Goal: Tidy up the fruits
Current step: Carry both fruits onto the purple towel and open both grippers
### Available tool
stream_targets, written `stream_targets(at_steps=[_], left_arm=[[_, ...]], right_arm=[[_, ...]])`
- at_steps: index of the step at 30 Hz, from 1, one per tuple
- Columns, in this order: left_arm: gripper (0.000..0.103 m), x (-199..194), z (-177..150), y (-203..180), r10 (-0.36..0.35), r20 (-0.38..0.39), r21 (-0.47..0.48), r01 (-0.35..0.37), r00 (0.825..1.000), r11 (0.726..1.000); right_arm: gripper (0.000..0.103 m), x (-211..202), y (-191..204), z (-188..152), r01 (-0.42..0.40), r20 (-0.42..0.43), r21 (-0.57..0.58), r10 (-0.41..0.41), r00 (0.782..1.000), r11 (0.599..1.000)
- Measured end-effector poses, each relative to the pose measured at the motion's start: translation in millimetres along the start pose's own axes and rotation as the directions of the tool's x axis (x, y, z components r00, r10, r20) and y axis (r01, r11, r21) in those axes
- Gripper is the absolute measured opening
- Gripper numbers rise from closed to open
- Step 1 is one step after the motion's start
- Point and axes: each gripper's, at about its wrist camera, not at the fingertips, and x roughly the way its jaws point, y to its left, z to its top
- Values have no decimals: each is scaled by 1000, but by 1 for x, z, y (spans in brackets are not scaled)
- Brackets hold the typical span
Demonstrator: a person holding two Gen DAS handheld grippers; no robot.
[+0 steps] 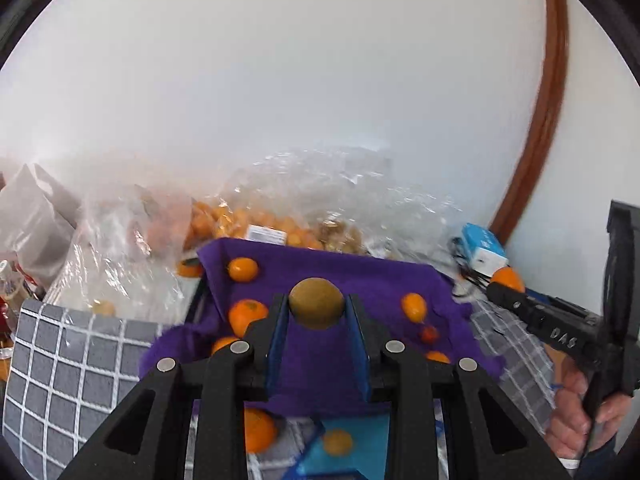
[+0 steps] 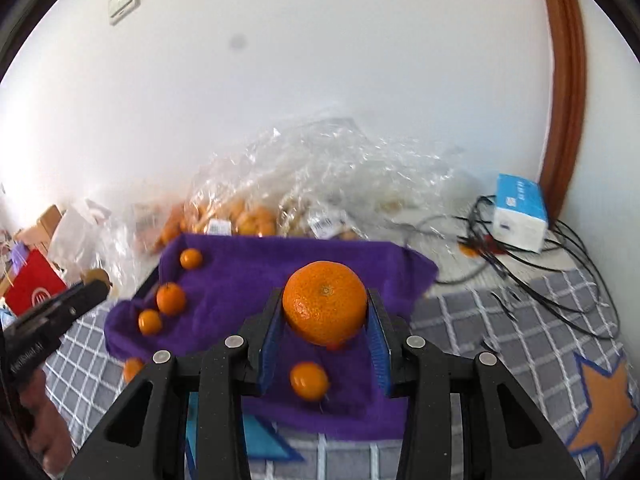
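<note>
At far left, beyond the grey checked cover [image 1: 76,364], lie a white bag [image 1: 32,216] and a red box [image 2: 34,286]. The left claw [image 1: 317,308] is clamped on a kiwi [image 1: 316,307], a brown, roundish fruit held between the blue pads above the purple cloth [image 1: 320,276]. Small oranges [image 1: 248,314] are scattered on the cloth below and to either side of it, and one lies off the cloth near a blue patch [image 1: 352,436].

Behind the cloth sit clear plastic bags [image 2: 312,176] holding more orange and brownish fruit; whether that is the sorting place I cannot tell.

The right claw [image 2: 325,310] grips a large orange [image 2: 325,304], also lifted over the cloth, with a small orange [image 2: 309,380] just beneath. Both claws are loaded and hover side by side, left a little farther left over the cloth, so each drop probably goes to its own side. The loose fruit under them is the likely obstacle to setting anything down.

At right, a blue-and-white box [image 2: 520,212] sits among black cables [image 2: 532,276] near a brown door frame [image 2: 560,80].
</note>
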Motion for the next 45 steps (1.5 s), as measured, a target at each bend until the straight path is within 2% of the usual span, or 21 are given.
stream_targets(at_steps=[4,7,10,17,34,45], left_arm=[[28,15,-11,21,-7,-12,-59,6,1000,998],[28,25,-17,37,-22,-55,-104,16,998,994],[28,28,-20,44,-22,-65,-134,13,998,991],[28,35,-25,39,11,-62,-102,-17,998,995],[28,48,-35,28,-24,-111,-84,15,994,996],[28,54,-37,28,-44,-140,-92,32,989,995]], right_arm=[[39,25,3,-6,-26,-24,0,26,999,1000],[39,44,1,-18,-53,-53,8,53,997,999],[39,58,6,-24,-43,-84,-6,42,996,999],[39,83,14,-40,-45,-140,-42,39,989,998],[39,87,29,-51,-55,-161,-129,34,986,990],[40,93,17,-51,-87,-203,-61,73,977,994]])
